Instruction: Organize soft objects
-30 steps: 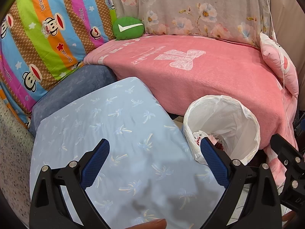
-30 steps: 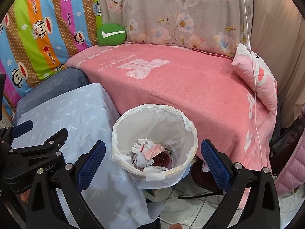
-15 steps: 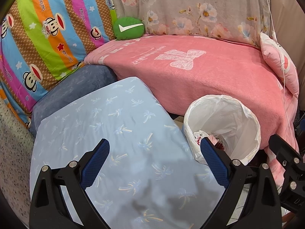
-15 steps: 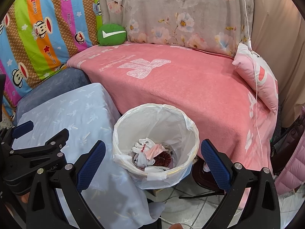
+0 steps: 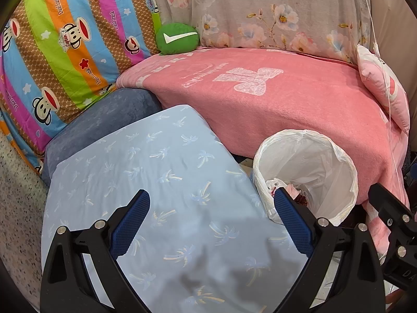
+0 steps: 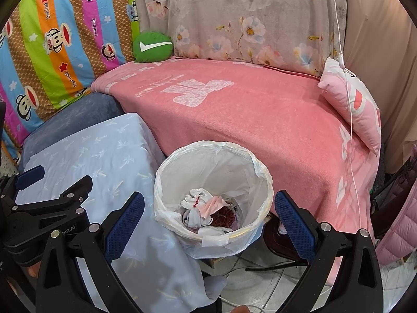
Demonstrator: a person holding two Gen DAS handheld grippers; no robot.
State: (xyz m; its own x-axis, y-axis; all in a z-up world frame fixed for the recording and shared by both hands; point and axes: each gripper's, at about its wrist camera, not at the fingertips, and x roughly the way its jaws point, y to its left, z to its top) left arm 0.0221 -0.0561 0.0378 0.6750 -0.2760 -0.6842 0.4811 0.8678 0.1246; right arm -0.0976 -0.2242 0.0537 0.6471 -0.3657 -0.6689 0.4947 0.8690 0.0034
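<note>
The pink blanket [image 6: 250, 120] lies broad and bare across its middle, open to reach from above. At its far left corner sits a green cushion [image 6: 152, 47]; along its right edge leans a pink pillow [image 6: 351, 104]. A thin white cord [image 6: 349, 120] hangs down across that pillow. The lined bin [image 6: 182, 172] stands against the blanket's near edge, just beside the blue cover [image 5: 146, 172], whose top is bare.
</note>
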